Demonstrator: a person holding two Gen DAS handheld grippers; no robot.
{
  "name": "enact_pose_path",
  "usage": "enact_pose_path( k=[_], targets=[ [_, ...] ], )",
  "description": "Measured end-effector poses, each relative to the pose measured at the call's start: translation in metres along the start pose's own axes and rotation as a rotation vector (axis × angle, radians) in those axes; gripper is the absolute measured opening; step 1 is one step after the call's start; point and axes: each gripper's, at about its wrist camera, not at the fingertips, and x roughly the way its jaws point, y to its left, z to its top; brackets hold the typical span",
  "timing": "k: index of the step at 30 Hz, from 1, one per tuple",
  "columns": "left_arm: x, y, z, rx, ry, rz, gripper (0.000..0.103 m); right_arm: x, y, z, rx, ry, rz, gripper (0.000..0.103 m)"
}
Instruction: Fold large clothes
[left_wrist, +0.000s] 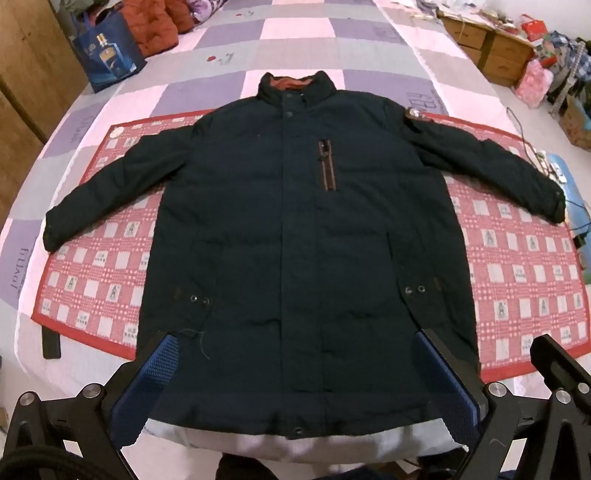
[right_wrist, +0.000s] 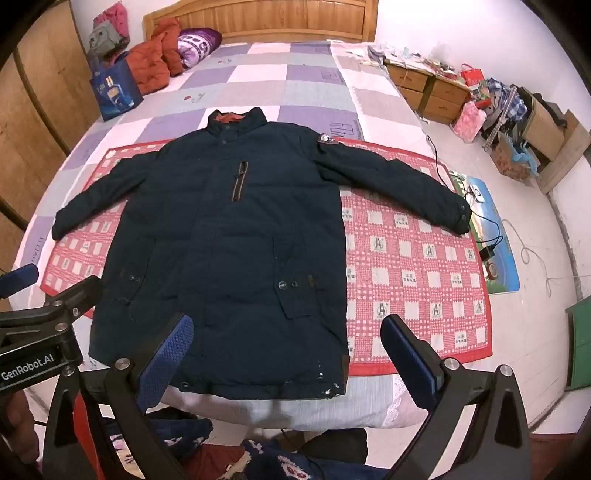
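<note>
Lying flat on the bed (right_wrist: 258, 62), the jacket (left_wrist: 295, 229) runs collar-away, hem nearest; left gripper (left_wrist: 295, 384) over its middle, right gripper (right_wrist: 291, 362) toward its right edge; both jaws wide, empty.

— Did we find any lettering we could read?

— Only one clear piece: "GenRobot.AI" in white stood on the black body of the left gripper (right_wrist: 33, 332), as we saw from the right wrist view.

— And the red checked mat (right_wrist: 417, 258)?

— We made out a large "A" in its white squares; the small characters beneath were too tiny for us to read.
</note>
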Motion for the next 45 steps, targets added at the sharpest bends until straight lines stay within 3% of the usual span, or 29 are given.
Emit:
enact_pose_path(
  k=[36,45],
  targets=[
    [0.006,0.001,-0.005,0.0,0.013,-0.008,0.103,0.001,-0.002,0.0,0.013,0.018,0.008,0.103],
    [0.036,0.001,0.003,-0.03,0.049,-0.02,0.103,0.018,-0.008,0.005,0.029,0.043,0.015,0.103]
  ],
)
